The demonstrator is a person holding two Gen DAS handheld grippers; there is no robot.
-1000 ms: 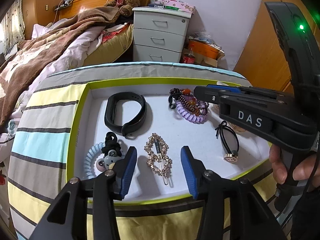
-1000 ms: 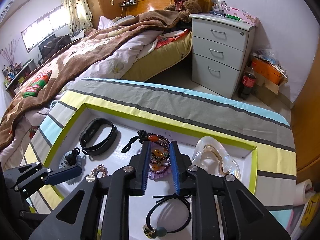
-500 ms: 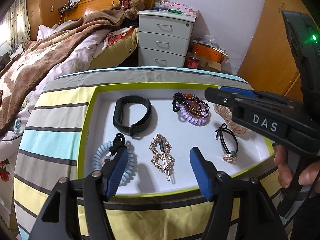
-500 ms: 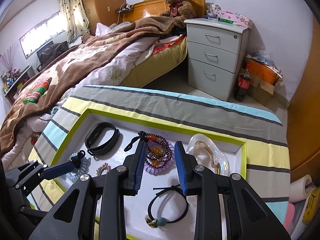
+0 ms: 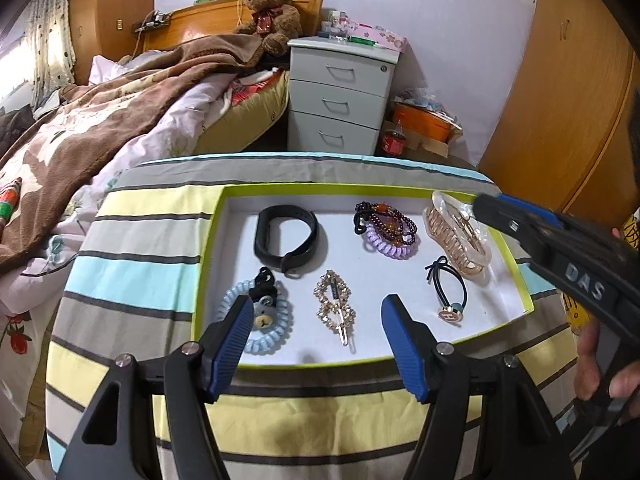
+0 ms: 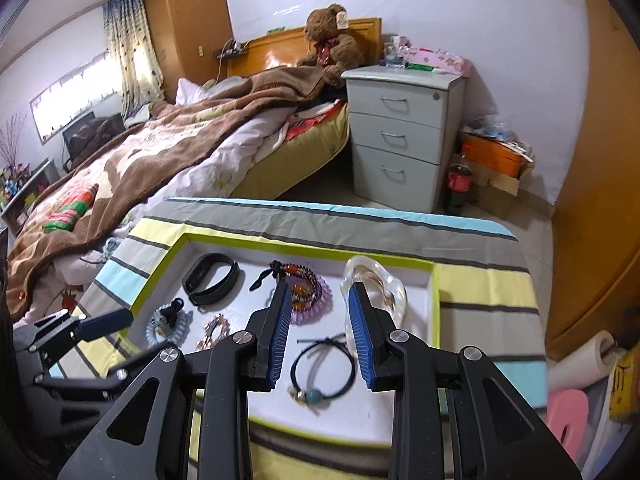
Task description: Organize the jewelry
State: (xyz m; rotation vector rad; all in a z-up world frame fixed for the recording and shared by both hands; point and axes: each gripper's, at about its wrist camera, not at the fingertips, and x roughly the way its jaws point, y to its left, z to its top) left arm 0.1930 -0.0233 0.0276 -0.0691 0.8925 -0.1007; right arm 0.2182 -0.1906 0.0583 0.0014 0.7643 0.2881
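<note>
A white tray with a lime rim (image 5: pixel 208 240) (image 6: pixel 435 300) lies on a striped cloth. In it are a black band (image 5: pixel 286 238) (image 6: pixel 212 278), a beaded bracelet on a purple coil tie (image 5: pixel 386 230) (image 6: pixel 308 300), a clear claw clip (image 5: pixel 456 236) (image 6: pixel 376 284), a gold hair clip (image 5: pixel 335 305) (image 6: pixel 214 332), a blue coil tie with a charm (image 5: pixel 256 316) (image 6: pixel 164 326) and a black elastic (image 5: pixel 450 288) (image 6: pixel 322 372). My left gripper (image 5: pixel 318 312) is open and empty above the tray's near edge. My right gripper (image 6: pixel 318 300) is open and empty above the tray's right part.
The striped table (image 5: pixel 132 280) stands beside a bed with a brown blanket (image 5: pixel 100 120). A grey drawer unit (image 5: pixel 340 96) and a cola bottle (image 6: pixel 458 182) are behind. A wooden wardrobe (image 5: pixel 560 100) is at the right.
Both grippers have pulled back and risen from the tray. My right gripper's fingers have opened wider. My left gripper has also opened wider.
</note>
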